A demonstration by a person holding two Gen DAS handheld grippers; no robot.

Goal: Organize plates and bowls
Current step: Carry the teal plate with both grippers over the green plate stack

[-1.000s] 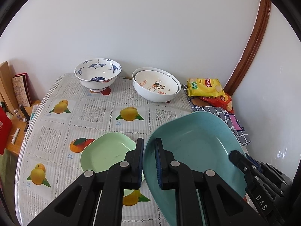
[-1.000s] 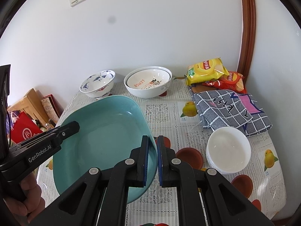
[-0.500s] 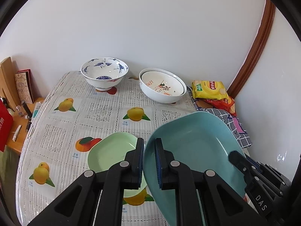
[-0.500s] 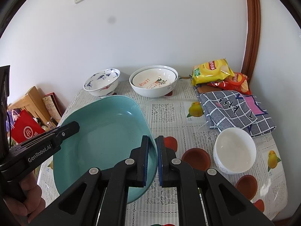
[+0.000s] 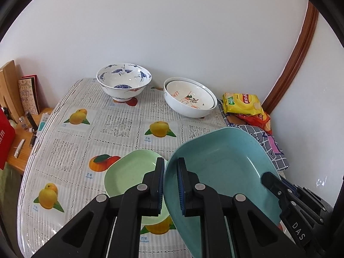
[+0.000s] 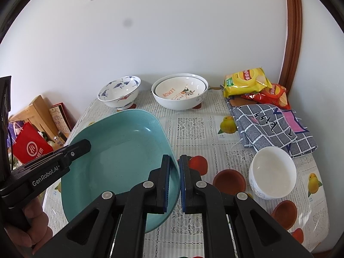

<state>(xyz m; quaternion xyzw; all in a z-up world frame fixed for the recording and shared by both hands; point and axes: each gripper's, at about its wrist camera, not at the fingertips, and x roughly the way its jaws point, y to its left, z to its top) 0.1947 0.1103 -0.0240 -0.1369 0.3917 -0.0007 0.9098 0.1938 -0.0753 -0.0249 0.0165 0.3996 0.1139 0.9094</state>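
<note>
A large teal plate (image 5: 221, 167) hangs tilted above the table, held from both sides. My left gripper (image 5: 171, 182) is shut on its left rim; my right gripper (image 6: 174, 180) is shut on its right rim (image 6: 172, 150). Under the teal plate's left edge a smaller light green plate (image 5: 129, 176) lies flat on the cloth. At the back stand a blue-and-white crane bowl (image 5: 123, 81) and two nested white bowls with a lemon print (image 5: 189, 99). A small white bowl (image 6: 272, 172) sits at the front right.
Two crisp bags (image 6: 247, 82) and a folded checked cloth (image 6: 273, 124) lie at the back right by the wall. The fruit-print tablecloth (image 5: 116, 126) covers the table. A side shelf (image 5: 19, 133) with books and a red bag stands left. A hand (image 6: 32, 234) holds the left gripper.
Both views have shifted slightly, with the bowls at the back sliding rightward in frame. The teal plate stays gripped by both grippers in the same pose.
</note>
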